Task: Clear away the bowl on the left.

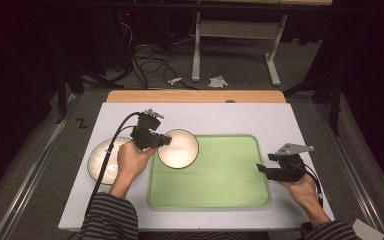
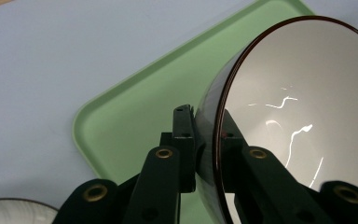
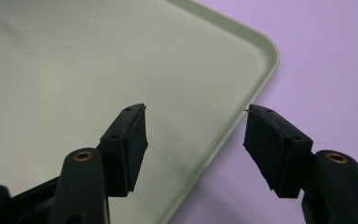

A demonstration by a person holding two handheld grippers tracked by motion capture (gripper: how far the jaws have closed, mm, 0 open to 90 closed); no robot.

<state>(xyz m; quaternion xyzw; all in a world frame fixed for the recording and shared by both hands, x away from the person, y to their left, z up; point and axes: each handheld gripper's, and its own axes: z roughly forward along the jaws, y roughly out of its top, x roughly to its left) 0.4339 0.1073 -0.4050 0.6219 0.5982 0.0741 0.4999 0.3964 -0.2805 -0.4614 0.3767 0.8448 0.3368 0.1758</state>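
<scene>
Desk (image 1: 280, 120): white top, wooden strip along the far edge.

Tray (image 1: 220, 175): pale green, rounded corners, lying flat at the desk's middle.

Bowl (image 1: 178, 148): dark outside, cream inside, over the tray's far-left corner and tilted on edge in the left gripper view (image 2: 303, 107).

Plate (image 1: 102, 159): white with a dark rim, on the desk left of the tray, partly under the left hand (image 1: 134, 159).

Left claw (image 1: 161, 141): jaws closed onto the bowl's rim, one inside the wall and one outside.

Right claw (image 1: 263, 168): jaws wide apart, holding nothing, poised over the tray's right edge; right hand (image 1: 300, 187) behind it.
</scene>
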